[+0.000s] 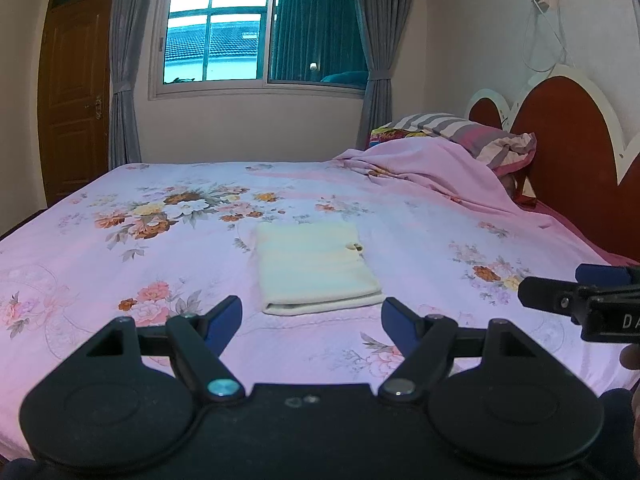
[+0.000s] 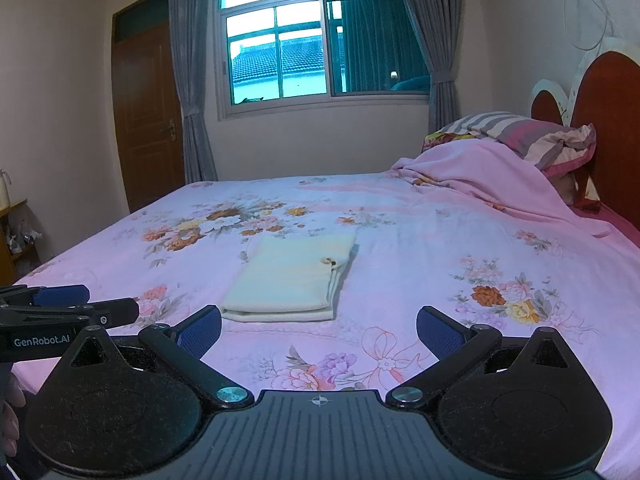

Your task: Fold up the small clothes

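The left gripper point(image 1: 311, 320) sits at the bottom middle of the left wrist view with its blue-padded fingers point(image 1: 224, 322) spread wide and nothing between them. The folded cream cloth point(image 1: 314, 266) lies flat on the bed point(image 1: 120, 248) just above the gap between the fingers, near their tips but apart from them, its folded edge facing the gripper. A small hole or loop shows near the cloth's right edge.

In the right wrist view the right gripper point(image 2: 318, 330) fills the bottom of the frame, its jaws also spread and empty. There the cloth point(image 2: 288, 280) lies above and slightly left of the gap, close to the left fingertip without touching it.

Each gripper shows in the other's view: the right one enters at the right edge of the left view, with the letters "DA" readable on it; the left one enters at the lower left of the right view, marked "GenRobot.AI".

The bed carries a pink flowered sheet, and a striped pillow point(image 1: 472, 136) lies at upper right against a red headboard point(image 1: 568, 128).
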Motion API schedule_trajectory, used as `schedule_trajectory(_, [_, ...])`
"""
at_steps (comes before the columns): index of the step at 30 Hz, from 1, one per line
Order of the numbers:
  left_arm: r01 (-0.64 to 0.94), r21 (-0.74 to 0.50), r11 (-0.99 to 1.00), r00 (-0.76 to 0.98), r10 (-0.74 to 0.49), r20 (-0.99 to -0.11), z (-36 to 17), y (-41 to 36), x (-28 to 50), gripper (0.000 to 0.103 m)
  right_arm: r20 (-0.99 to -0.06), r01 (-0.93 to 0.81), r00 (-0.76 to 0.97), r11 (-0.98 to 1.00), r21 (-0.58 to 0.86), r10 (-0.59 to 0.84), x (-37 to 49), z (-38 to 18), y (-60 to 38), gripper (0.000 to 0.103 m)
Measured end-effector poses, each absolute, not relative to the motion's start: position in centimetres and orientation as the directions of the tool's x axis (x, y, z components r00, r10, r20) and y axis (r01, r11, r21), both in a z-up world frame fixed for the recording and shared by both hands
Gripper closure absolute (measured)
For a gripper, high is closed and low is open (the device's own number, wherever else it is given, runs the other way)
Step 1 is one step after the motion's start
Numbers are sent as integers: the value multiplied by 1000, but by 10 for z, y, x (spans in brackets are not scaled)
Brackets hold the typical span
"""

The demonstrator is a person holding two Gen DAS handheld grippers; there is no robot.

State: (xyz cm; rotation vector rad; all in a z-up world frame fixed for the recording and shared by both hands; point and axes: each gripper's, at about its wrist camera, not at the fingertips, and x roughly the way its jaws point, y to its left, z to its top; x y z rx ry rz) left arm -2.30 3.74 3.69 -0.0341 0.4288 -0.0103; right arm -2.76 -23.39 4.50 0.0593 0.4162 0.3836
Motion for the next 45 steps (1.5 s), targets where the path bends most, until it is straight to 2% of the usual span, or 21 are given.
schedule_trajectory(26, [10,-36,999,912,-24,-411,39,38,-23,28,-378,-351,847,927,133,375,-30,47,-234,0])
schedule_trajectory(32, [21,-53,998,916,-40,-398,37,41,-25,31,-377,-350,848,928,132,373,-32,48,-233,0])
schedule_trajectory(45, [23,-47,999,936,-38,-350,43,40,-30,28,-377,-348,849,928,131,371,-33,47,-232,0])
